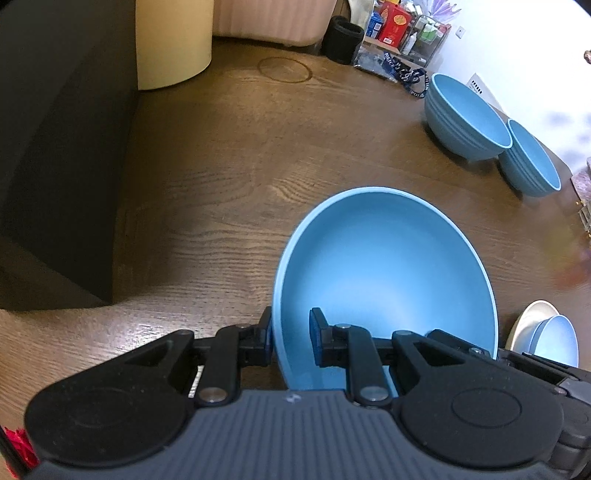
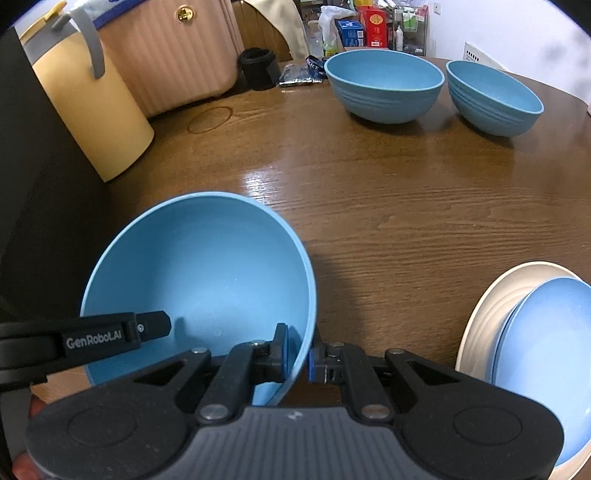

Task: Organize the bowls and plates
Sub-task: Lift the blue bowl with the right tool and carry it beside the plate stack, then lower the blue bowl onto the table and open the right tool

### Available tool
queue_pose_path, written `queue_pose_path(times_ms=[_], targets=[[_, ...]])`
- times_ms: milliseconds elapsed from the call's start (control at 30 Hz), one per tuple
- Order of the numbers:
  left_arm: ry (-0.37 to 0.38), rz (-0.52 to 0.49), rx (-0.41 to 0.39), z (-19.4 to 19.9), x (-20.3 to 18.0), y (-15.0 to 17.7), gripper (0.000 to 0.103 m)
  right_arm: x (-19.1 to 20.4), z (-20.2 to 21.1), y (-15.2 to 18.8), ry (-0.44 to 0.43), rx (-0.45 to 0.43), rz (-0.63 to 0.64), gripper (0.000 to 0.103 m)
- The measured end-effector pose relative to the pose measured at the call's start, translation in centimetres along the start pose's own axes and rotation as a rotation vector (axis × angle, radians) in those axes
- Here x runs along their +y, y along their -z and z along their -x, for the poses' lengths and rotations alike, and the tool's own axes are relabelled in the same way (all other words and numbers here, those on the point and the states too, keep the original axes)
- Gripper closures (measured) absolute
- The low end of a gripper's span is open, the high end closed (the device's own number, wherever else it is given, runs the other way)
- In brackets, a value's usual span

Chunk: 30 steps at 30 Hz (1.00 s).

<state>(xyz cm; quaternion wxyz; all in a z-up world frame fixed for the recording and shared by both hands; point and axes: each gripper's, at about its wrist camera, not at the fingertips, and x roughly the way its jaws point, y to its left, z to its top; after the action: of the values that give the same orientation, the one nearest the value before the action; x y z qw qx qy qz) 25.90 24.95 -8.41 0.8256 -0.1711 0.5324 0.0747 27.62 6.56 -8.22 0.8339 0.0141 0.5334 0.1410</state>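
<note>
A large blue bowl [image 1: 384,266] [image 2: 207,266] is held from both sides low over the wooden table [image 2: 388,206]. My left gripper [image 1: 291,334] is shut on its left rim, one pad inside the wall and one outside. On the opposite rim my right gripper [image 2: 298,354] is shut the same way. The left gripper's finger [image 2: 147,328] shows in the right wrist view, reaching into the bowl. Two more blue bowls [image 2: 384,85] [image 2: 495,98] stand side by side at the far right. A blue plate [image 2: 546,354] lies on a white plate [image 2: 476,317] at the near right.
A tall yellow container [image 2: 92,110] and a pink ribbed case [image 2: 173,55] stand at the back left, with a dark box [image 1: 55,166] along the left side. A black cup [image 2: 258,68] and boxes and bottles [image 2: 373,26] crowd the back edge.
</note>
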Motion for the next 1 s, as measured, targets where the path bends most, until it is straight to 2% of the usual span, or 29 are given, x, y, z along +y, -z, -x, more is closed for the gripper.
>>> queue_pose_path(times_ms=[433,633,700,767,833,867,933,1000], targets=[[-0.016,-0.003,0.009,-1.3,0.6,0.2,0.083,0.7,-1.2,-0.2,0.005,-0.008,0.026,0.094],[0.004,0.0,0.026,-1.5,0.8,0.1,0.082,0.5,-1.3,-0.3,-0.001,0.002,0.018,0.093],[0.012,-0.005,0.021,-1.3,0.9,0.0,0.075,0.3,-1.3,-0.4,-0.023,0.013,0.003,0.09],[0.01,-0.007,0.006,-0.8,1.0,0.0,0.058,0.3,-1.1,-0.4,-0.022,0.011,-0.002,0.088],[0.01,-0.011,-0.017,-0.2,1.1,0.0,0.049,0.3,-0.7,-0.3,-0.021,0.006,-0.001,0.073],[0.011,-0.01,-0.026,0.1,1.2,0.0,0.04,0.3,-0.5,-0.3,-0.019,0.0,-0.002,0.067],[0.01,-0.003,-0.052,0.8,1.6,0.1,0.028,0.2,-0.1,-0.2,-0.015,-0.014,-0.002,0.05],[-0.001,-0.012,-0.072,1.4,1.8,0.2,0.024,0.0,0.5,0.0,-0.015,-0.027,-0.002,0.042]])
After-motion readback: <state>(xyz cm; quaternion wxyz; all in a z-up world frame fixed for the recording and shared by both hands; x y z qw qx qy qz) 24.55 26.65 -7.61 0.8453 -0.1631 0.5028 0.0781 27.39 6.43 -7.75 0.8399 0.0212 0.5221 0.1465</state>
